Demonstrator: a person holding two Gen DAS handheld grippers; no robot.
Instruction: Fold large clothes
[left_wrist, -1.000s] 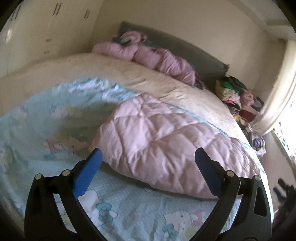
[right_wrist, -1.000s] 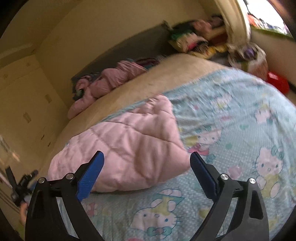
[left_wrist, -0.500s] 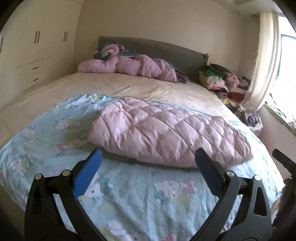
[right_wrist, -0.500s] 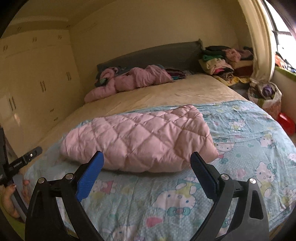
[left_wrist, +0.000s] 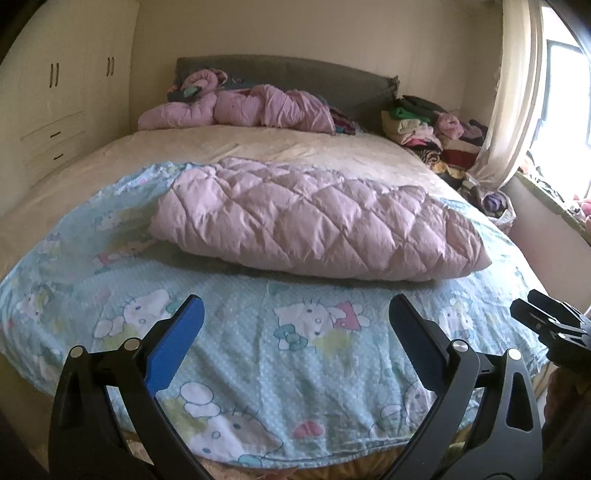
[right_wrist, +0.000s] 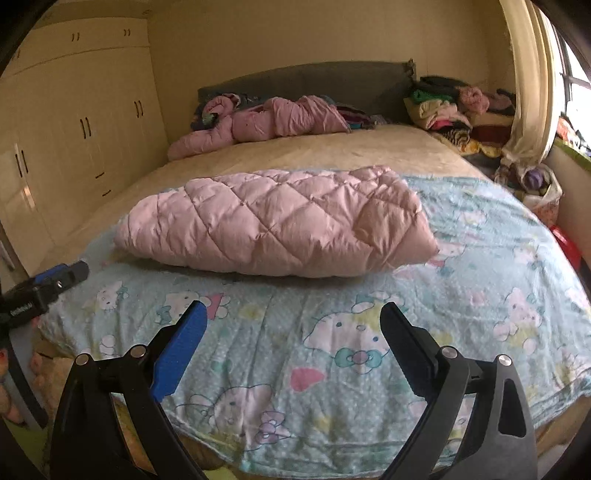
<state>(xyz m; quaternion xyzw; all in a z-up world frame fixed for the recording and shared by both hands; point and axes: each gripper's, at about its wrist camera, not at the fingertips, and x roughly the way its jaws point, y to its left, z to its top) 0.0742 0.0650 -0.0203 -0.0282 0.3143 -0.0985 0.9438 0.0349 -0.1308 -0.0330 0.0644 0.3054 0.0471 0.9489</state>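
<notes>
- The pink quilted garment (left_wrist: 314, 225) lies flat as a folded bundle on the cartoon-print blanket (left_wrist: 258, 354), across the middle of the bed (left_wrist: 258, 144), back from the foot edge.
- Its long axis runs side to side, roughly parallel with the foot edge; both views confirm this.
- The left gripper (left_wrist: 295, 325) stands off over the foot edge, jaws spread wide, nothing between them. The garment is straight ahead and beyond the fingertips, no contact.
- The right gripper (right_wrist: 291, 325) is likewise over the foot edge, jaws wide and empty, garment ahead and clear of the tips.
- In the left view the bundle extends further towards the window-side edge of the bed; in the right view it extends further towards the wardrobe-side edge. Judgement: each gripper sits near its own end, neither markedly nearer.
- Judgement: any further fold would bring one short end over the other along the long axis; both grippers must first advance from the foot edge to reach the near long side.
- A second pink garment (right_wrist: 266, 118) lies crumpled at the headboard edge, well apart.
</notes>
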